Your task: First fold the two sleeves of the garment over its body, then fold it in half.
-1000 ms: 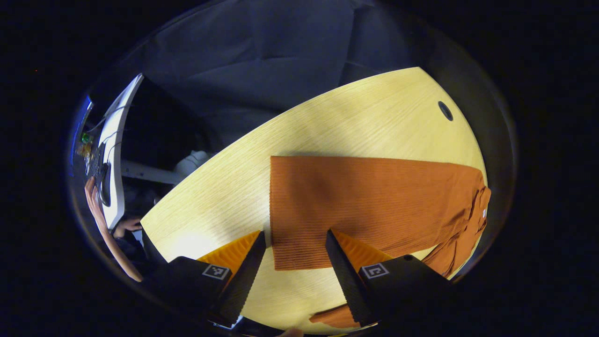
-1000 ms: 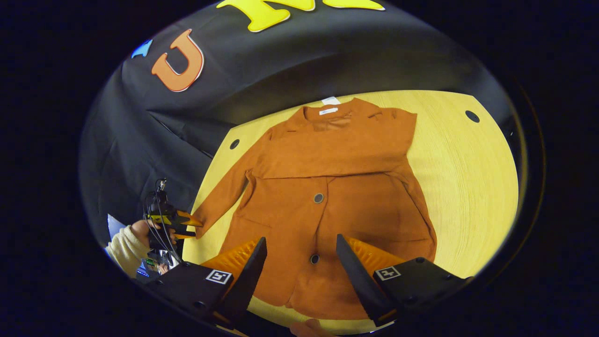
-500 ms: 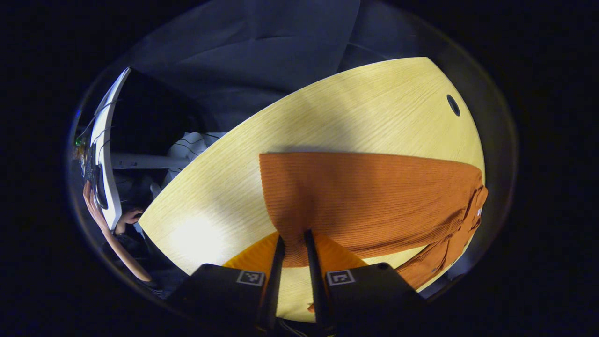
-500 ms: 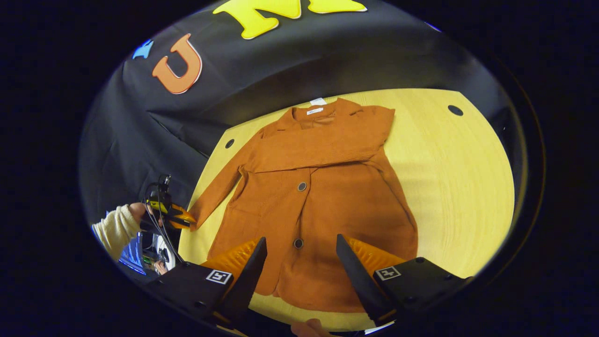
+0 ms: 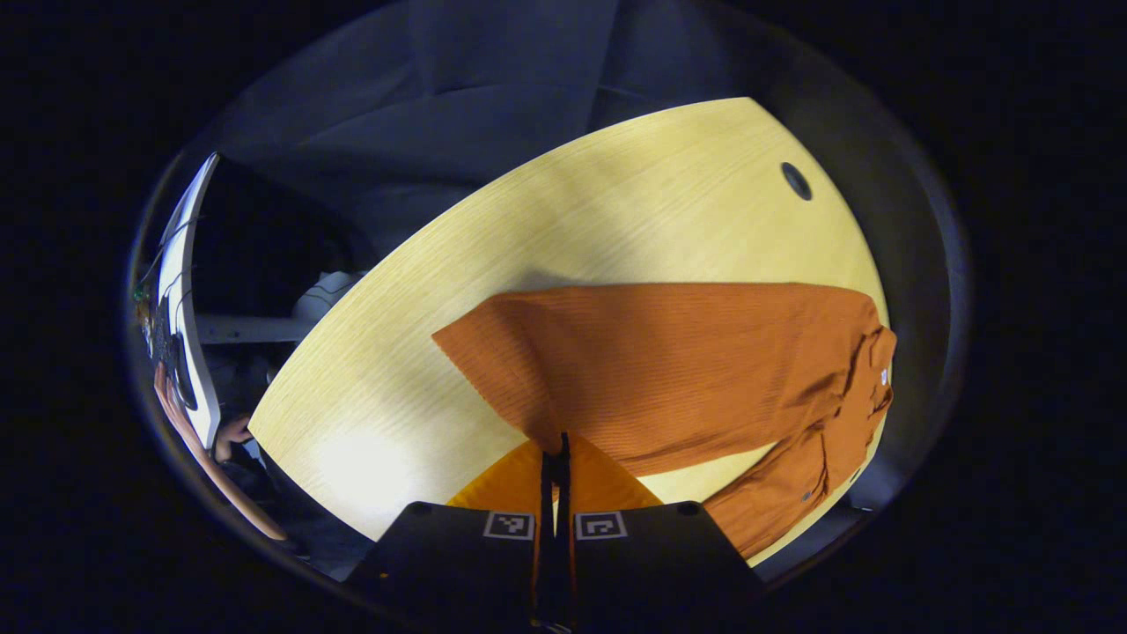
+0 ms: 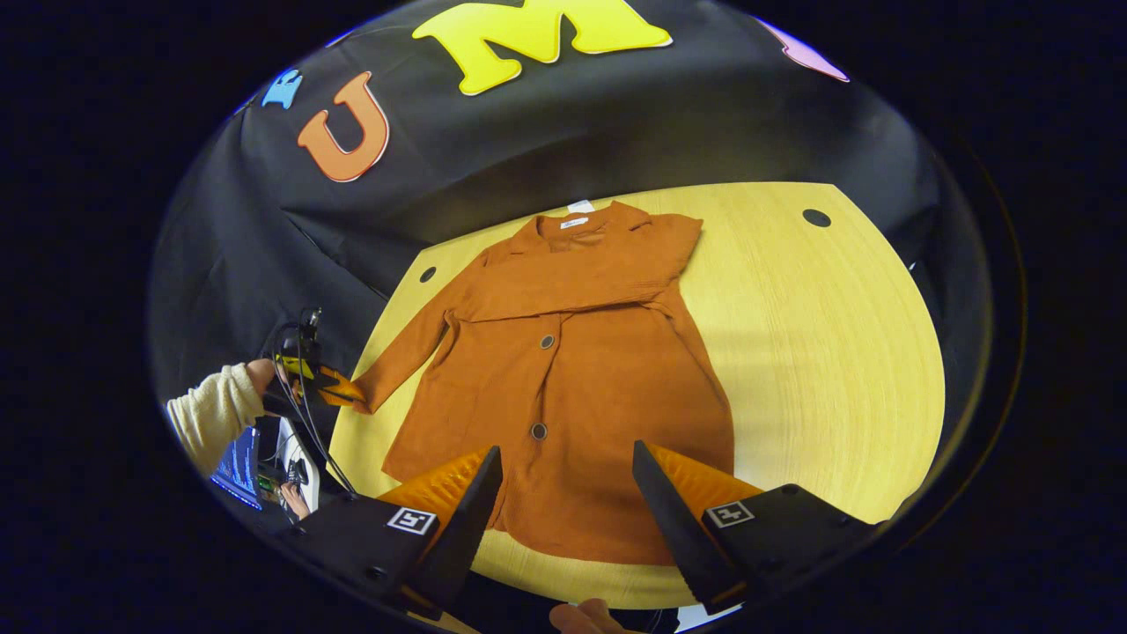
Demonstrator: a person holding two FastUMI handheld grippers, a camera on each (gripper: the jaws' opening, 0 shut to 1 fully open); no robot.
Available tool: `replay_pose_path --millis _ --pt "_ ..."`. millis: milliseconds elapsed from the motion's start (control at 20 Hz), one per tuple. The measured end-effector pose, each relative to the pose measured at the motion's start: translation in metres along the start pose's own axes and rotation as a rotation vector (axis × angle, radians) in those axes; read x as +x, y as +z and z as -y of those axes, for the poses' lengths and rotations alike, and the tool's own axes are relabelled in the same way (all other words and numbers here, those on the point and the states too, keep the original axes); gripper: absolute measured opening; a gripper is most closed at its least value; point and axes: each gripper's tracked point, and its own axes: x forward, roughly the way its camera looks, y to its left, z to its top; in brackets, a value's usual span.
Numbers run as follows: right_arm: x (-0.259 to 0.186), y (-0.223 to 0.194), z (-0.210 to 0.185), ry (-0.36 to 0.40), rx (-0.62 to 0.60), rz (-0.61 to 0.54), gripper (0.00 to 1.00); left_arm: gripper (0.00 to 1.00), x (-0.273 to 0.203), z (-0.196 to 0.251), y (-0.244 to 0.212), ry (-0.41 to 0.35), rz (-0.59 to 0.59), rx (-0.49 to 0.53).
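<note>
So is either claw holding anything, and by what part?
The left claw grips the coat by its sleeve cuff, lifting it off the table. The right claw is open, holding nothing.

In the left gripper view the garment [image 5: 704, 352] runs off past the desk's [image 5: 616, 211] right edge, so its collar end and hem are cut off, and the cuff corner pinched in the left gripper [image 5: 555, 458] is hidden between the closed fingers. In the right gripper view the hem near the desk's front edge is partly covered by the right gripper [image 6: 563, 493], the neck label [image 6: 572, 222] is too small to read, and the sleeve already folded across the chest hides the front beneath it.
</note>
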Motion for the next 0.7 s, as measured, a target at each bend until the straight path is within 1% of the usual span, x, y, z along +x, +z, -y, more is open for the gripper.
replay_pose_path --millis 200,250,300,350,500,700 --pt "-0.011 -0.001 0.009 0.008 0.004 0.01 0.94 0.03 -0.034 0.058 0.01 -0.057 0.058 0.087" --pt "-0.014 0.001 0.012 0.01 0.006 0.014 0.89 0.03 -0.041 0.074 0.011 -0.069 0.075 0.112" --pt "-0.017 0.002 0.016 0.012 0.01 0.02 0.94 0.03 -0.051 0.092 0.013 -0.081 0.091 0.133" --pt "-0.019 0.003 0.02 0.015 0.015 0.025 0.95 0.03 -0.059 0.108 0.011 -0.095 0.105 0.149" --pt "-0.026 0.01 0.034 0.016 0.037 0.042 0.95 0.03 -0.079 0.165 0.005 -0.131 0.131 0.211" --pt "-0.034 0.012 0.059 0.011 0.072 0.046 0.95 0.03 -0.09 0.238 -0.017 -0.137 0.154 0.331"
